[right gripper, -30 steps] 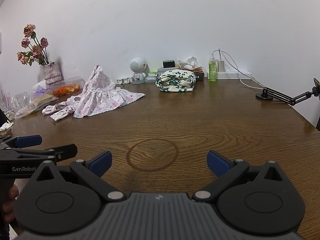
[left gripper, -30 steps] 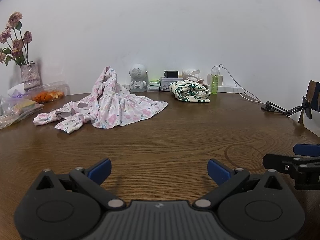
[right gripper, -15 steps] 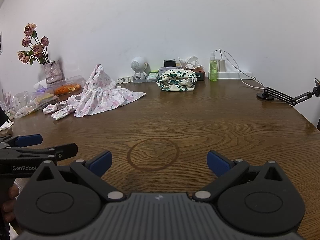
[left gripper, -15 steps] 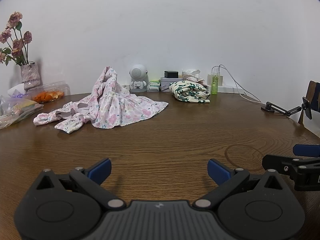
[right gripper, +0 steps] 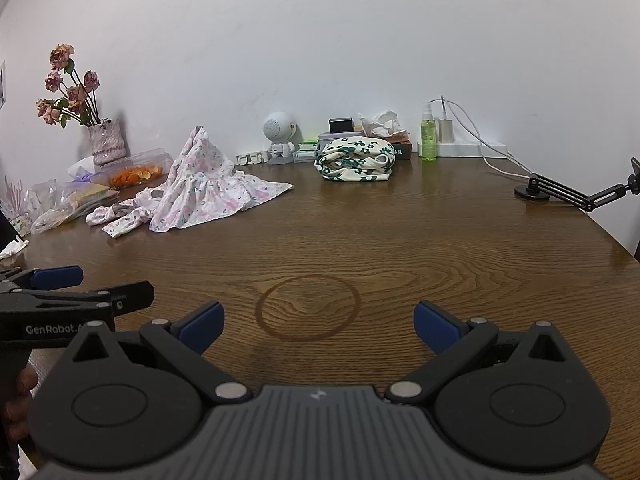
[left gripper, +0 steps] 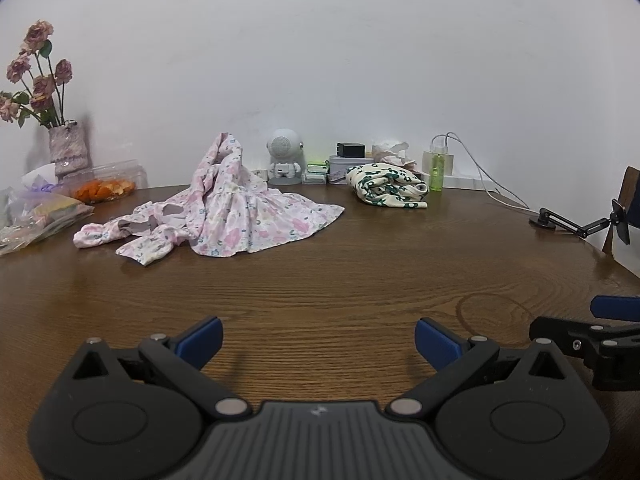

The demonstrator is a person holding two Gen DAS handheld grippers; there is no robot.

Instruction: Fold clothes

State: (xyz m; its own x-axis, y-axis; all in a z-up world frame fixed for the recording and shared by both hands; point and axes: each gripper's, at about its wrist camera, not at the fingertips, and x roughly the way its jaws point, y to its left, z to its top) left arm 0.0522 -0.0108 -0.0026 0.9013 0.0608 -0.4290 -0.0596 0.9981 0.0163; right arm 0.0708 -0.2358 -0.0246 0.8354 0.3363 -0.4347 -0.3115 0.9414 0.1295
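A pink floral garment [left gripper: 236, 216] [right gripper: 200, 196] lies crumpled on the brown wooden table [left gripper: 320, 272] [right gripper: 400, 232], far left of centre, one part peaked up against the wall. A cream garment with green flowers [left gripper: 386, 186] [right gripper: 354, 160] sits bundled near the back. My left gripper [left gripper: 318, 340] hovers open over the near table, nothing between its blue-tipped fingers. My right gripper [right gripper: 316, 322] is open too, above a dark ring mark [right gripper: 308, 306]. Each gripper shows at the edge of the other's view: the right gripper [left gripper: 576, 324] and the left gripper [right gripper: 76, 284].
Along the wall stand a vase of dried roses [left gripper: 66, 152], a clear box of orange peels [left gripper: 106, 190], plastic bags [left gripper: 36, 212], a small grey robot figure [left gripper: 284, 160], boxes, a green spray bottle [left gripper: 437, 174], a power strip with cable, and a black jointed stand [left gripper: 576, 224].
The right wrist view has lifted and shifted slightly, so the garments sit a little further right. The left gripper has barely moved. Both stay open.
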